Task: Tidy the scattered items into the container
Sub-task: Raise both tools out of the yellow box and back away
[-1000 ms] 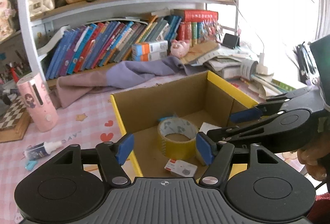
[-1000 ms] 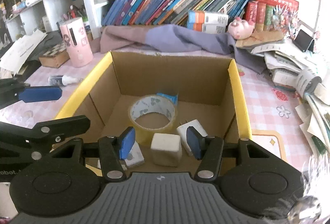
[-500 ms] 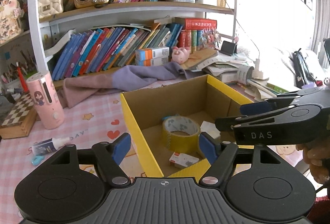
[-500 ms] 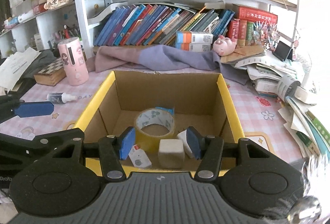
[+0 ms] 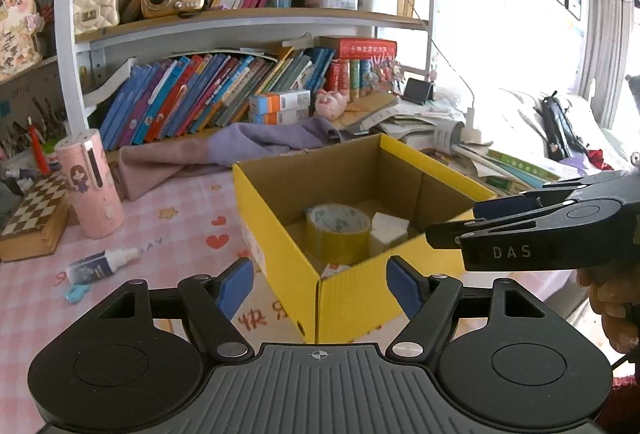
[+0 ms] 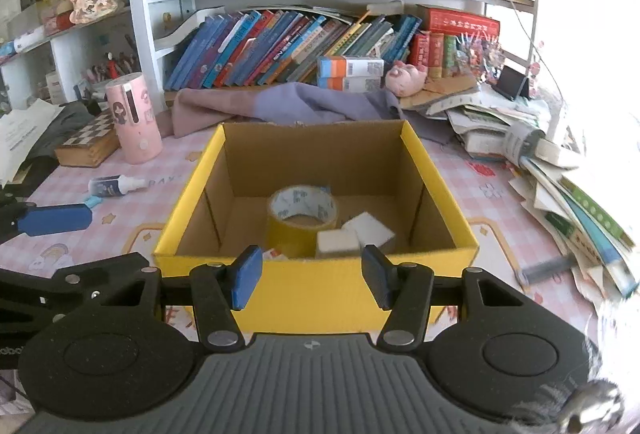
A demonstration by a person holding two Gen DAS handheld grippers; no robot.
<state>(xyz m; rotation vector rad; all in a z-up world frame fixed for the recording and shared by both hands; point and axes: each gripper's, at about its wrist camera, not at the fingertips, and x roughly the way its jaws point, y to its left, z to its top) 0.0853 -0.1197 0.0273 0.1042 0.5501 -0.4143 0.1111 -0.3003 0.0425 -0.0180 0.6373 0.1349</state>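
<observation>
Task progress, with the yellow cardboard box (image 6: 316, 286) as landmark. Inside the box lie a roll of yellow tape (image 6: 302, 214), two white blocks (image 6: 354, 234) touching it on the right-hand side as seen from the right wrist, and a small white-and-red packet (image 6: 274, 254) against the near wall; these items count as tidied. Outside the box, to its left on the pink checked tablecloth (image 5: 188, 218), a small dropper bottle (image 5: 102, 266) lies on its side with a light-blue scrap (image 5: 76, 293) just beside it; these appear to be what remains. The left gripper (image 5: 320, 288) hangs before the near corner of the box, jaws spread and holding nothing. The right gripper (image 6: 312, 276) faces the near wall, likewise spread and empty. Judged mostly complete; the bottle is the likely next item.
</observation>
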